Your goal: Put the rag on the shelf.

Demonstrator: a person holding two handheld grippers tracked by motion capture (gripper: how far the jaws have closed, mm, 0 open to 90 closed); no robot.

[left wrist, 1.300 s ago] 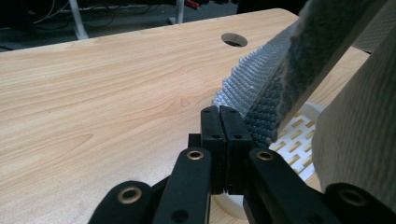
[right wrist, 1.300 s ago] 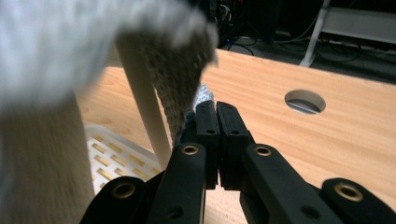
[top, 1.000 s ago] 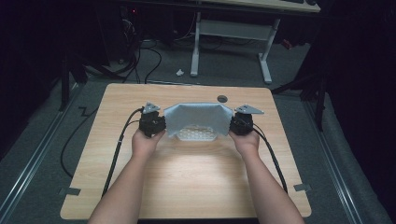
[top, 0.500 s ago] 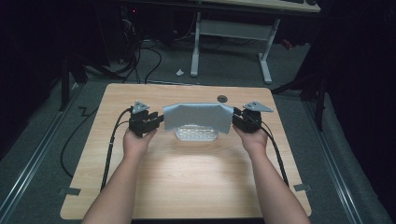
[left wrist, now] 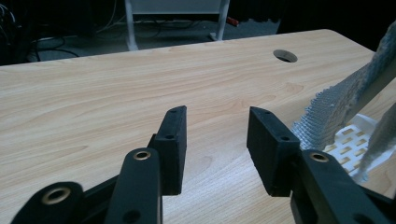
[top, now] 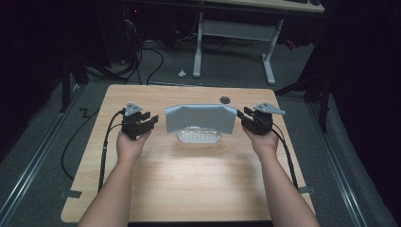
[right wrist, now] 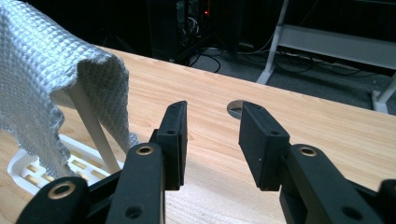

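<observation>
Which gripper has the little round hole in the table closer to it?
The right gripper. The round hole sits toward the right end of the grey cloth, so it lies nearer that one; the left gripper is beyond the cloth's other end.

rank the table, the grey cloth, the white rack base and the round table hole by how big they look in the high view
1. table
2. grey cloth
3. white rack base, partly under the cloth
4. round table hole

Left gripper [top: 152, 121], right gripper [top: 242, 115]: jaws just opening, empty, level, facing inward.
</observation>
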